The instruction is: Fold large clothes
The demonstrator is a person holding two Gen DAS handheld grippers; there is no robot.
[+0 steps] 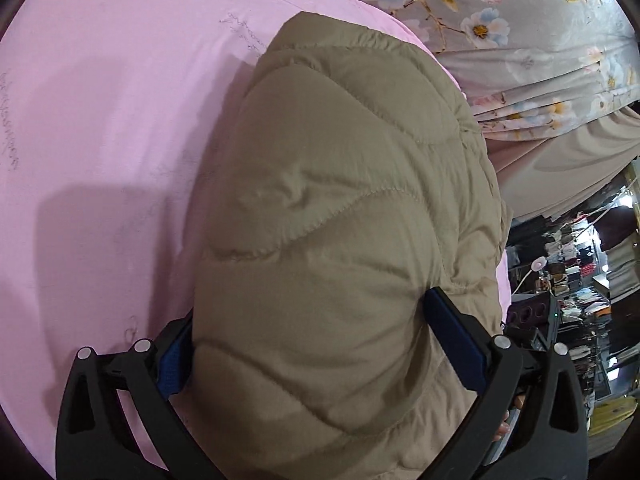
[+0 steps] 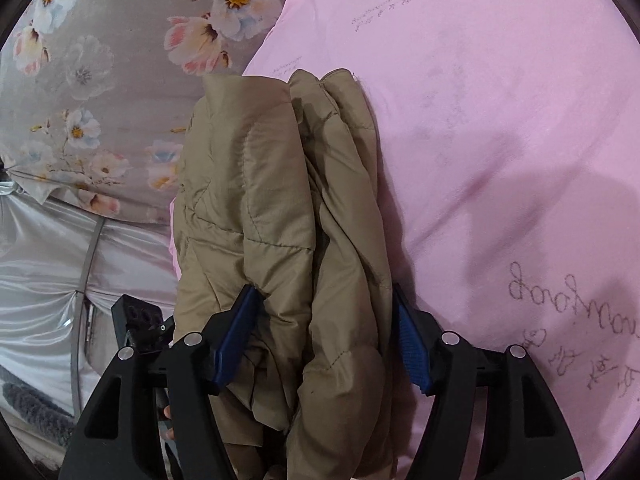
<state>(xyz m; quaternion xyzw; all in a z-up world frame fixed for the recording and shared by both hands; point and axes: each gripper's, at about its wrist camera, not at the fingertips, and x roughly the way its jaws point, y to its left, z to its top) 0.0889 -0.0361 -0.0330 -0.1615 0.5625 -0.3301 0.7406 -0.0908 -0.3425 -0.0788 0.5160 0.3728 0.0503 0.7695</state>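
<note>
Blue-padded fingers of the left gripper were spread wide around a thick bunch of one tan quilted jacket, pads pressed into the puffy fabric on both sides; the right gripper pinched a narrower gather of the same jacket between its own pads. Only that single garment was in view, held by two grippers, hanging partly over a pink sheet with a floral quilt beyond it. It looked soft, padded and fairly light, though bulky; the smooth shell seemed likely to slip and the filling to spring back, so a fold would probably not stay flat without pressing. Grasping along stitched seams or the hem edge, rather than the puffed middle, seemed the surer hold.
</note>
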